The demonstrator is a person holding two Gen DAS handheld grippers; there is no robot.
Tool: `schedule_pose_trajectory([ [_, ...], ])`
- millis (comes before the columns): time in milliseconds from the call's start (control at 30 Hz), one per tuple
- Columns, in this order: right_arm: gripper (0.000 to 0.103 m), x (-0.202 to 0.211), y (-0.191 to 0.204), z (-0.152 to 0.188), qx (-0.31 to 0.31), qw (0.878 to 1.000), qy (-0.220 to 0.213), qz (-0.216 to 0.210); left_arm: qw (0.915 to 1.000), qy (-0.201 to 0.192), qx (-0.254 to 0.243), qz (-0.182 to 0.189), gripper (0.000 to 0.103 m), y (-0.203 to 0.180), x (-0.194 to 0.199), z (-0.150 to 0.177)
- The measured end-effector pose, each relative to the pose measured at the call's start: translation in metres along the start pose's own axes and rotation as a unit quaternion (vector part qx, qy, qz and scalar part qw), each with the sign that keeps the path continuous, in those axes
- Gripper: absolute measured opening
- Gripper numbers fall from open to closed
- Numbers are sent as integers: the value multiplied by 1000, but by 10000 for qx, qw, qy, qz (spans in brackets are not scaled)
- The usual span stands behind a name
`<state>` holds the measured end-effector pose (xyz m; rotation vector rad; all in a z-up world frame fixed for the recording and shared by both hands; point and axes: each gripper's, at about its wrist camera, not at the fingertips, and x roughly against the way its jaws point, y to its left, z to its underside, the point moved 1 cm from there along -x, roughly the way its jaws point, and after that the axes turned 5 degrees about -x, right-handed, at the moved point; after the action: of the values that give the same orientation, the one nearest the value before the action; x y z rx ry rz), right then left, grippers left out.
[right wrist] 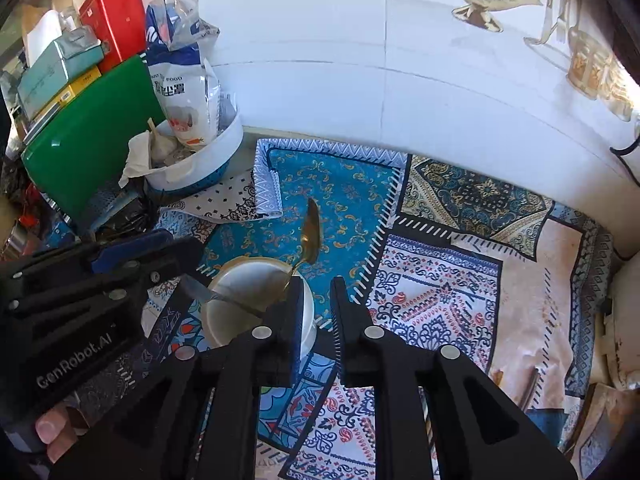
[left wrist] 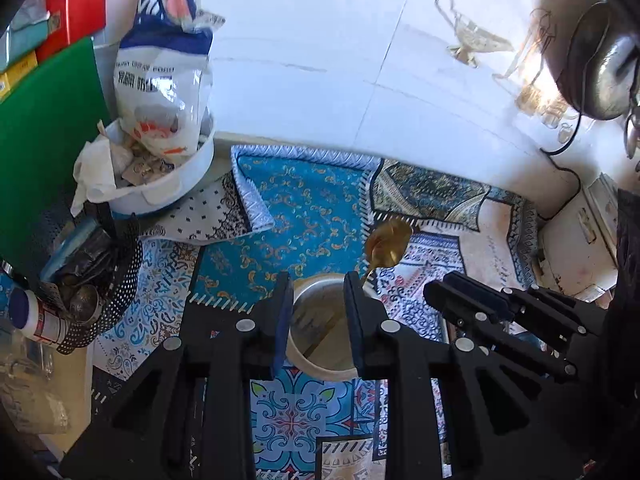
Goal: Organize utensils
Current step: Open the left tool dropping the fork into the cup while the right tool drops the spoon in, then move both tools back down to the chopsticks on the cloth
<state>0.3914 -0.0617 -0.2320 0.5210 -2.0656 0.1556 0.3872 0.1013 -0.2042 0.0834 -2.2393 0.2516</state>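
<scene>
A counter covered by a patterned patchwork cloth (right wrist: 440,288) of blue, white and beige panels carries the things. On it stands a white cup (right wrist: 256,300) near the middle, a white basin (right wrist: 208,160) at the back left, and a black perforated basket (left wrist: 116,280) at the left edge; a folded patterned cloth (right wrist: 224,200) lies beside the basin

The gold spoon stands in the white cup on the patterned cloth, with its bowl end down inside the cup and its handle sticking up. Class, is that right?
Not quite. The gold spoon does stand in the white cup on the patterned cloth, but its handle is down inside the cup and its bowl end sticks up above the rim. The right wrist view shows this.
</scene>
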Motion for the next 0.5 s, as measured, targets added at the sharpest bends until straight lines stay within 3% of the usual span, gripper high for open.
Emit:
schedule_pose_trajectory([
  [300, 18, 53, -24, 8, -160, 9982, -499, 286, 9983, -453, -343, 124, 24, -30, 39, -6],
  [500, 25, 90, -58, 20, -521, 9937, -825, 555, 9956, -651, -566, 361, 33, -60, 54, -4],
])
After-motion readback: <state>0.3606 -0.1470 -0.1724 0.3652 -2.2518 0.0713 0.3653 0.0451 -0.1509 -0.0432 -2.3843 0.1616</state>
